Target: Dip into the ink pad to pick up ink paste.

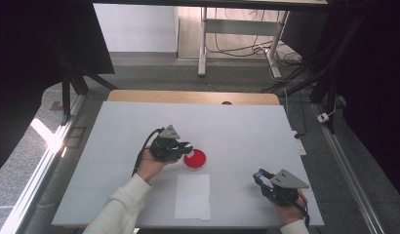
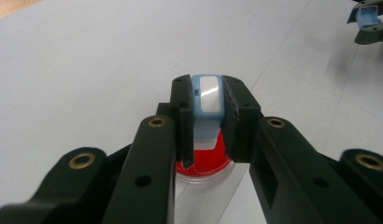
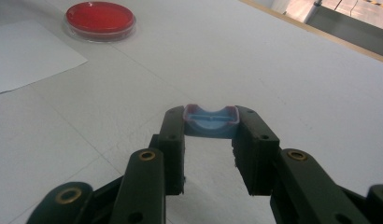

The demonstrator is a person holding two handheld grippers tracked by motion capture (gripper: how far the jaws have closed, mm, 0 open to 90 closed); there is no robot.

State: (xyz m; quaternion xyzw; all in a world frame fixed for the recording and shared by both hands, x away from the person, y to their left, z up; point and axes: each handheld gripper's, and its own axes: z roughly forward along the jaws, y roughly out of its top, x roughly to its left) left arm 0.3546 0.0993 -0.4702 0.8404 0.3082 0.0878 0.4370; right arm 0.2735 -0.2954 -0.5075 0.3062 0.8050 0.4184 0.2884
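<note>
A: We stand at a white counter [image 1: 139, 122] in a grey-floored room, desk legs and cables behind it. What do we have in hand?

B: Two small pieces. Our left gripper [image 2: 207, 122] is clamped on a small light-blue plastic block with a glossy white face [image 2: 208, 95], held just above the round clear dish of red medium [image 2: 203, 163]. Our right gripper [image 3: 209, 140] is closed on a shallow light-blue plastic cap with a curved rim [image 3: 211, 120], over the counter's near right part, well apart from the dish.

A: How will they handle?

B: We judge both light and stiff, moulded plastic, smooth enough to slip if the jaws ease. The block sits with its flat sides against the pads, which is the right hold; the cap is pinched across its two ends, and its thin wall may flex under more squeeze.

A: And the dish?

B: Probably fragile and shallow, with a wet-looking fill. We would take it by the rim, level, not by the lid alone.

A: Anything else nearby?

B: A white paper sheet [image 1: 192, 196] lies flat just in front of the dish, between our two hands.
</note>
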